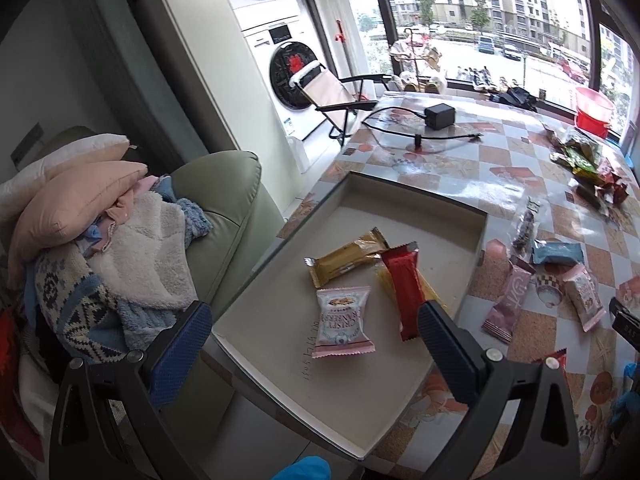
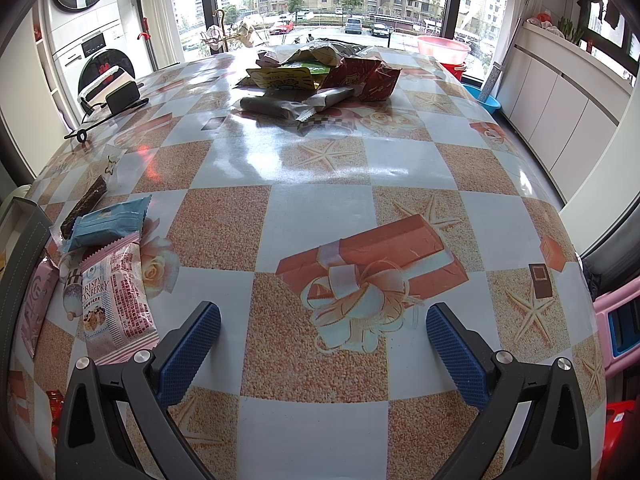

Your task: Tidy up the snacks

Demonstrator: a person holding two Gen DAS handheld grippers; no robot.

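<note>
Left gripper fingers spread, empty, above tray; right gripper fingers spread, tray barely visible

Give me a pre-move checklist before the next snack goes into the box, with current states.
1. Left gripper open and empty: ok.
2. Right gripper open and empty: ok.
3. Box has free floor space beside the gold bar, red bar and cranberry pack: ok.
4. Loose snacks within view: second cranberry pack, blue pack, pink bar: ok.
5. Snacks near the right gripper not overlapping: not ok, the blue pack overlaps its neighbours.
6. Far pile sorted: not ok.
</note>
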